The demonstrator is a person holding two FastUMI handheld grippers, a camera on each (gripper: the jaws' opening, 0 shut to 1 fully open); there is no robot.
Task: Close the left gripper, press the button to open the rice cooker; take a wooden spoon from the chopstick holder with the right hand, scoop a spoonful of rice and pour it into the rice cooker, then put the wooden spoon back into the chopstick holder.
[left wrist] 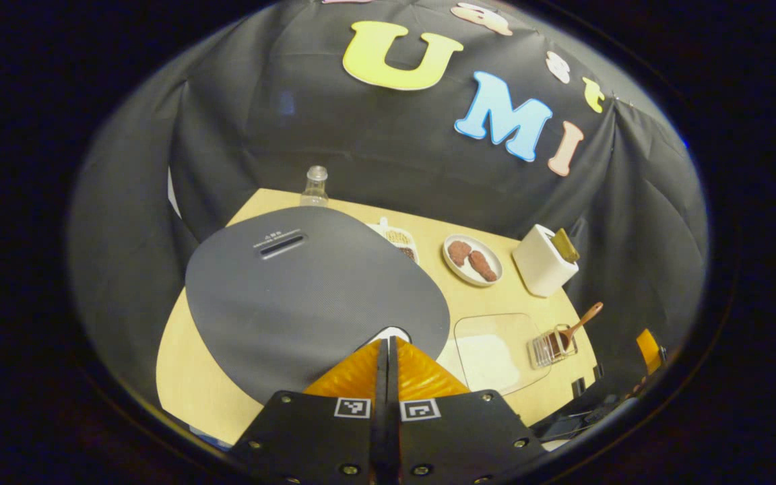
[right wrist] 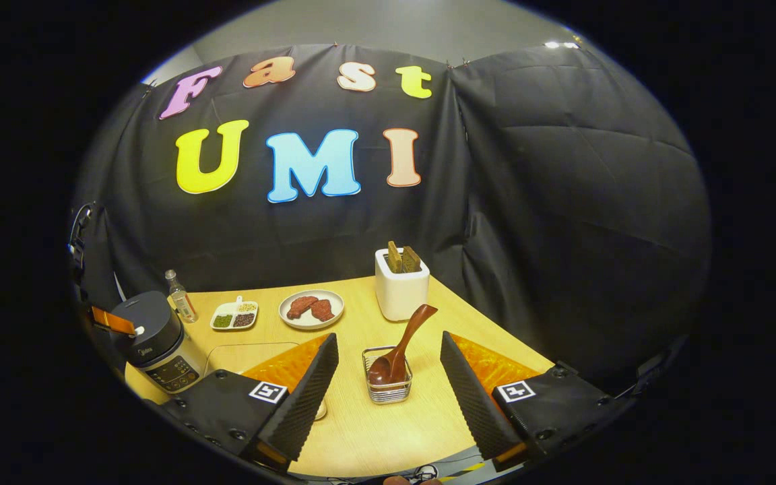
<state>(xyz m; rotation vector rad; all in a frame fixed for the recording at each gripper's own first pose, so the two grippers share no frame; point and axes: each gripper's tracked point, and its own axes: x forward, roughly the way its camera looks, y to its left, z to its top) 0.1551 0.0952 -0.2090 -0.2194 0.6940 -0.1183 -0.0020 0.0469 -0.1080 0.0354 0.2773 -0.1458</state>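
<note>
In the left gripper view we see the left gripper (left wrist: 389, 343) with its fingers pressed together, no gap between them, their tips over the front edge of the rice cooker (left wrist: 307, 296). The tips sit right at a small white button (left wrist: 391, 333) on the closed grey lid; whether they touch it we cannot tell.

In the right gripper view the right gripper (right wrist: 388, 357) has its fingers spread wide and holds nothing. The wire chopstick holder (right wrist: 388, 385) stands on the worktop (right wrist: 388, 431) between the two fingers, clear of both. The wooden spoon (right wrist: 401, 350) rests in it bowl down, its handle leaning up and to the right. The same view shows the rice cooker at far left, with the left gripper above its lid.

A clear tray of rice (left wrist: 496, 353) lies just beside the chopstick holder in the left gripper view. Farther back stand a plate of meat (right wrist: 311, 308), a white toaster (right wrist: 400, 289), a divided dish (right wrist: 234, 315) and a small bottle (right wrist: 180, 296).
</note>
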